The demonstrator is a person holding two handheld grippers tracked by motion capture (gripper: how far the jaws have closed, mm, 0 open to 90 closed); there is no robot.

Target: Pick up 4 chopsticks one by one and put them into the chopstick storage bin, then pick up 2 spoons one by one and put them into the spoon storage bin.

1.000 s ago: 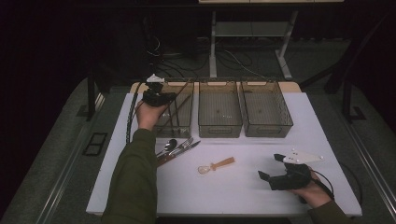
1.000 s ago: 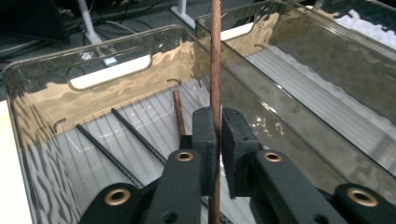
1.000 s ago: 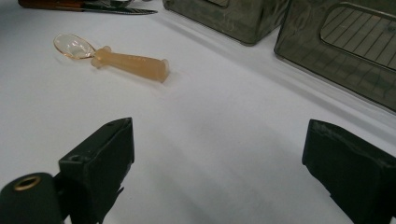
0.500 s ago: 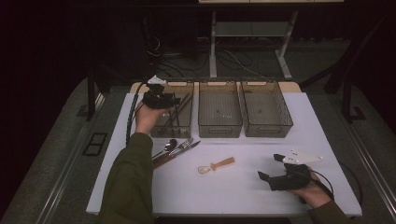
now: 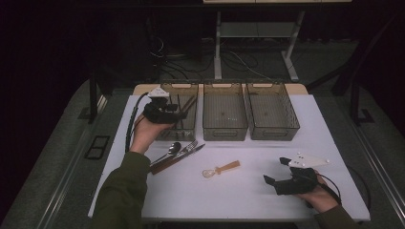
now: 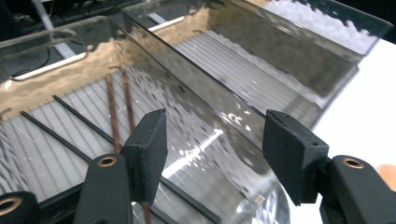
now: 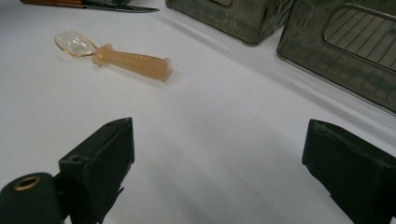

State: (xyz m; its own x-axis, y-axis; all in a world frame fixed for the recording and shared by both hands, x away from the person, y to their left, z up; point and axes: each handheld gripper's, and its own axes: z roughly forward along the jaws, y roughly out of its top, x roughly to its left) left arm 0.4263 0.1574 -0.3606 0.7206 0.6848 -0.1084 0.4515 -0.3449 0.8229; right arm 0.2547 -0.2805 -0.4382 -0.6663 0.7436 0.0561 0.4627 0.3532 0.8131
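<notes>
left gripper (image 5: 179, 113) held above the near left corner of the left bin (image 5: 184, 131), jaws parted with nothing between them; they have just been opening. in the left gripper view the two black pads (image 6: 149, 144) stand apart over the bin's ribbed floor, on which lie two brown chopsticks (image 6: 112, 109) and two black chopsticks (image 6: 70, 140), side by side in pairs. the left bin is the first of three smoked transparent bins set in a row at the far edge of the white tabletop (image 5: 248, 191); the middle bin (image 5: 224, 129) and the right bin (image 5: 273, 131) stand just beside it. on the tabletop near the left bin's front wall lies a cluster of cutlery: a spoon (image 5: 173, 149), a fork (image 5: 188, 145) and a knife (image 5: 184, 155), touching or overlapping one another. a small scoop with a clear bowl and an orange handle (image 5: 222, 169) lies alone toward the middle of the tabletop, well apart from both grippers. right gripper (image 5: 277, 172) rests low at the near right of the tabletop, jaws wide and empty; in the right gripper view the scoop (image 7: 116, 56) lies ahead of its left pad, with bare tabletop between.
</notes>
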